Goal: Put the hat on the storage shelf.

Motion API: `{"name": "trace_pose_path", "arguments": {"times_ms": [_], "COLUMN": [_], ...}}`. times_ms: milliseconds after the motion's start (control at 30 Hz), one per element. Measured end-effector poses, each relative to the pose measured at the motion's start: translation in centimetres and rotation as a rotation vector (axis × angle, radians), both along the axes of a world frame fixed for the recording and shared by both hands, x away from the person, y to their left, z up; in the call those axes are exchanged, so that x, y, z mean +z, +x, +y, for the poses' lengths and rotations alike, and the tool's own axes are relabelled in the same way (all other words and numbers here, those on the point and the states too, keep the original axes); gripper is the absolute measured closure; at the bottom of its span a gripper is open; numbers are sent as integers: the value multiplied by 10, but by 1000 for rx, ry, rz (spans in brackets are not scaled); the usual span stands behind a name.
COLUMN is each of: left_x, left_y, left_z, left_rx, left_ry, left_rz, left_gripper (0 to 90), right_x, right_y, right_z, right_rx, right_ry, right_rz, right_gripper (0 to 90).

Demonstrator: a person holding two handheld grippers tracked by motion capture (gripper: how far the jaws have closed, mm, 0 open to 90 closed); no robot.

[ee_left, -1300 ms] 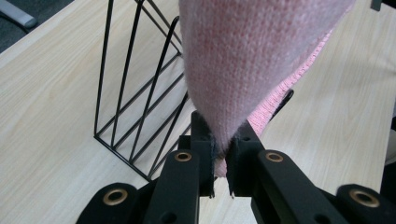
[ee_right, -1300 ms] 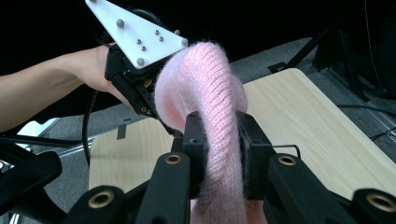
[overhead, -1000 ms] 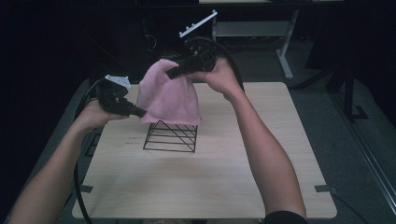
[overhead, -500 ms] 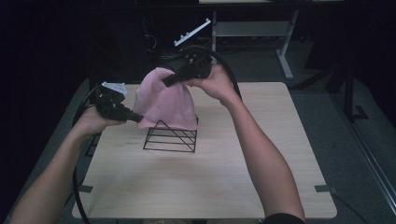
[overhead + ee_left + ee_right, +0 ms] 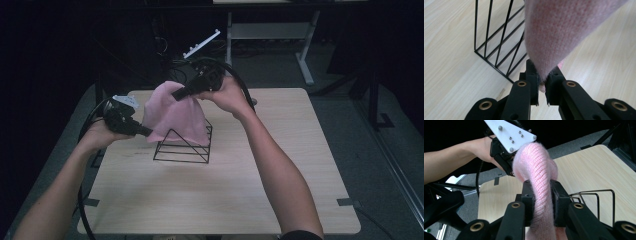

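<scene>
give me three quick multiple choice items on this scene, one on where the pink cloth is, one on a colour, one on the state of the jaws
1. Where does the pink cloth hang?
A. over the wire rack
B. flat at the table's near edge
C. on the floor

2. What colour is the wire rack?
A. white
B. black
C. red

3. How do the left gripper and right gripper stand?
A. both open
B. one open
C. both shut on the cloth

Answers:
1. A, the high view shows it draped over the rack's top.
2. B, its wires are black against the pale table.
3. C, each gripper view shows cloth pinched between its jaws.
</scene>
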State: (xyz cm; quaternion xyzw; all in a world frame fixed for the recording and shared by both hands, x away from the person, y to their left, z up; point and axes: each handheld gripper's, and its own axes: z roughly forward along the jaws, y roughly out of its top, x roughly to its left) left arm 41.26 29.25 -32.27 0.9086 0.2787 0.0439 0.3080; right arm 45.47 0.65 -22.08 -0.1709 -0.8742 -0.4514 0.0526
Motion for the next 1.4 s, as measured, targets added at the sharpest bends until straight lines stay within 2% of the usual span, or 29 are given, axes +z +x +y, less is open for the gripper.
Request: {"name": "trace_pose_path", "arguments": {"times_ms": [33,133,333,667,733,900,1033,1267,1400], "left_x": [-1,-3,-13,-30,-32,-34,-38,-49,-52], "left_y": [0,0,-1,-1,-1,-1,-1,-1,-1], "left_z": [-1,-2,1,3,2,0,-2,-1,-4], "left_rx": [-3,-8,5,9,12,-1,1,7,1], "left_ry": [8,26,12,28,41,78,85,73,101], "left_rz": [0,-8,15,31,37,30,26,39,44], "left_gripper": [829,828,828,827,827,827,826,821,822], "right_x": [-1,-5,-14,-31,-35,-39,-44,-54,-61], "right_y": [0,1,1,1,1,1,1,1,0], "right_z": [0,0,1,6,7,8,6,5,6], "right_rx": [1,0,5,19,21,26,27,29,34], "right_ry": [1,-3,-7,-19,-29,-23,-23,-30,-39], "right_rz": [-11,-2,17,32,46,45,55,70,87], "right_gripper": [752,751,748,746,745,744,744,742,739]}}
